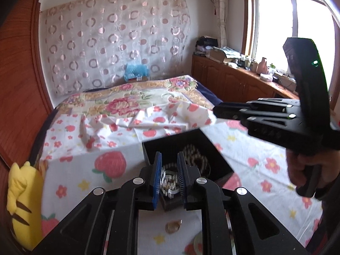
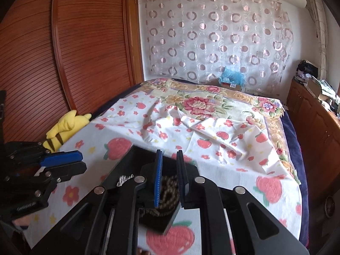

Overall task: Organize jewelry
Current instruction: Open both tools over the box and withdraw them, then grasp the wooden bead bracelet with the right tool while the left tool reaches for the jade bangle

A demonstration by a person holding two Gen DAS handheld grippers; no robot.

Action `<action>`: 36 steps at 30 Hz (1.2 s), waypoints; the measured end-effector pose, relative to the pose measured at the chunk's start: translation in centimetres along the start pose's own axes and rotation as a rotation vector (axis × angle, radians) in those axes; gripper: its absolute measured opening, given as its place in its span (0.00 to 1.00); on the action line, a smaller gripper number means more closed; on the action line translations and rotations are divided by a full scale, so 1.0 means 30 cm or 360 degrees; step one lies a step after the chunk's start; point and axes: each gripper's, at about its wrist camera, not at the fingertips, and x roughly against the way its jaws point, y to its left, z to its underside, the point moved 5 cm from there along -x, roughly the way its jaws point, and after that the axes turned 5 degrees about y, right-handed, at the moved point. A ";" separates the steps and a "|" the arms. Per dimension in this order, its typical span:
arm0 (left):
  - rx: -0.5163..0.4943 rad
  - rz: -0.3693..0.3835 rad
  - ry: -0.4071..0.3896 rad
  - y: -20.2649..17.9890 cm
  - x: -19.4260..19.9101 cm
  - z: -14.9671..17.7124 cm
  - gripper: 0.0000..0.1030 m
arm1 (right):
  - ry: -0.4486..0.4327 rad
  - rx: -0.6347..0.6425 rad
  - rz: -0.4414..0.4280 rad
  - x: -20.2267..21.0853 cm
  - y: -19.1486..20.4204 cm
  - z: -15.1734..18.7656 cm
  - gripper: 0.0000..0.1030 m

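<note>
Left gripper (image 1: 169, 171) sits right over the black box (image 1: 214, 148) on the strawberry sheet (image 1: 70, 170), jaws apart around a silver bracelet (image 1: 169, 180), beads (image 1: 194, 155) lie further in, right gripper (image 2: 169, 176) hangs parted above those beads, yellow plush (image 1: 21, 201) off left.

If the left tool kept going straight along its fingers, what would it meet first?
Probably the silvery metal bracelet seen between the left tool's fingers, lying in the open black jewelry box on the strawberry-print sheet. Depth is unclear, so contact may be near.
</note>
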 end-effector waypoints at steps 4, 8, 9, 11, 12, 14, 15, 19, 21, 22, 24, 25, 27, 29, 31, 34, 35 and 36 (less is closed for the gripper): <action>-0.0018 0.0007 0.0045 -0.009 0.006 0.091 0.14 | 0.0045 0.0025 -0.0031 0.037 0.018 0.107 0.15; -0.0014 0.0030 0.0092 -0.026 0.007 0.172 0.14 | 0.0137 0.0064 -0.0052 0.056 0.040 0.237 0.15; -0.0010 0.0036 0.0099 -0.030 0.008 0.185 0.14 | 0.0157 0.0069 -0.0053 0.058 0.044 0.258 0.15; 0.0007 0.0062 0.0125 -0.040 0.008 0.227 0.14 | 0.0215 0.0087 -0.0072 0.061 0.056 0.321 0.15; 0.0013 0.0077 0.0137 -0.047 0.007 0.245 0.14 | 0.0238 0.0092 -0.0081 0.058 0.062 0.344 0.15; 0.0023 0.0097 0.0162 -0.057 0.007 0.280 0.14 | 0.0282 0.0096 -0.0090 0.051 0.067 0.382 0.15; 0.0026 0.0110 0.0173 -0.059 0.007 0.295 0.14 | 0.0309 0.0096 -0.0098 0.044 0.067 0.407 0.15; 0.0041 0.0135 0.0202 -0.079 0.007 0.332 0.14 | 0.0382 0.0081 -0.0116 0.020 0.060 0.459 0.15; 0.0034 0.0141 0.0221 -0.094 0.001 0.349 0.14 | 0.0407 0.0073 -0.0114 0.006 0.058 0.479 0.15; 0.0031 0.0143 0.0228 -0.098 -0.001 0.354 0.14 | 0.0422 0.0072 -0.0116 0.000 0.059 0.488 0.15; 0.0026 0.0152 0.0239 -0.109 -0.006 0.364 0.14 | 0.0447 0.0069 -0.0108 -0.009 0.060 0.500 0.15; 0.0022 0.0152 0.0245 -0.115 -0.009 0.369 0.14 | 0.0459 0.0067 -0.0107 -0.013 0.060 0.506 0.15; 0.0019 0.0155 0.0252 -0.122 -0.013 0.374 0.14 | 0.0467 0.0067 -0.0114 -0.015 0.061 0.509 0.15; 0.0014 0.0155 0.0262 -0.129 -0.020 0.377 0.14 | 0.0490 0.0070 -0.0105 -0.024 0.060 0.513 0.16; 0.0010 0.0154 0.0269 -0.134 -0.024 0.379 0.14 | 0.0498 0.0068 -0.0114 -0.027 0.066 0.517 0.18; 0.0008 0.0151 0.0282 -0.138 -0.030 0.383 0.14 | 0.0499 0.0066 -0.0115 -0.028 0.070 0.515 0.15; 0.0009 0.0152 0.0287 -0.139 -0.032 0.384 0.14 | 0.0488 0.0073 -0.0108 -0.024 0.071 0.515 0.15; 0.0010 0.0150 0.0292 -0.139 -0.035 0.385 0.14 | 0.0476 0.0074 -0.0101 -0.021 0.071 0.514 0.15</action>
